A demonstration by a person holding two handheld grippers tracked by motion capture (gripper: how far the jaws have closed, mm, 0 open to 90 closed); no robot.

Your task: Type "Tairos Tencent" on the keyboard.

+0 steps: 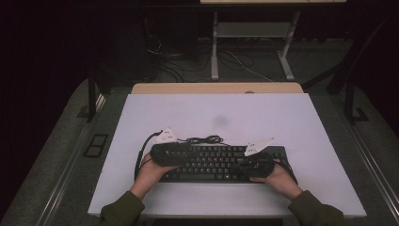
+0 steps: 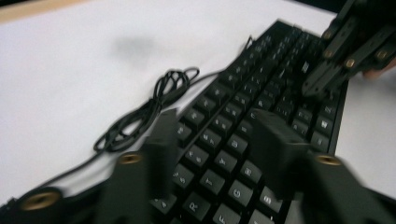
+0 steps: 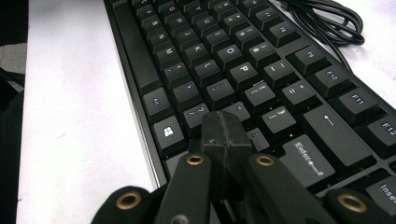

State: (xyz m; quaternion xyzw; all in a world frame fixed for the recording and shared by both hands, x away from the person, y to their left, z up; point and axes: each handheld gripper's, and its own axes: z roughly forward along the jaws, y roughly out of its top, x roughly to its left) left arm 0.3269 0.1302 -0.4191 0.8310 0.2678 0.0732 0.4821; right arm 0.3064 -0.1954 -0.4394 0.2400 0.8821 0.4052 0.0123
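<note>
A black keyboard lies on the white table near its front edge, with its coiled black cable just behind it. My left gripper hovers over the keyboard's left half, its jaws spread wide above the letter keys. Over the right half sits my right gripper, jaws pressed together with nothing between them, its tips just above the keys near the right Shift. The right gripper also appears in the left gripper view at the upper right.
The cable loops on the bare white surface behind the keyboard. A faint grey smudge marks the table's middle. A wooden edge runs along the table's far side, with a desk frame and floor cables beyond.
</note>
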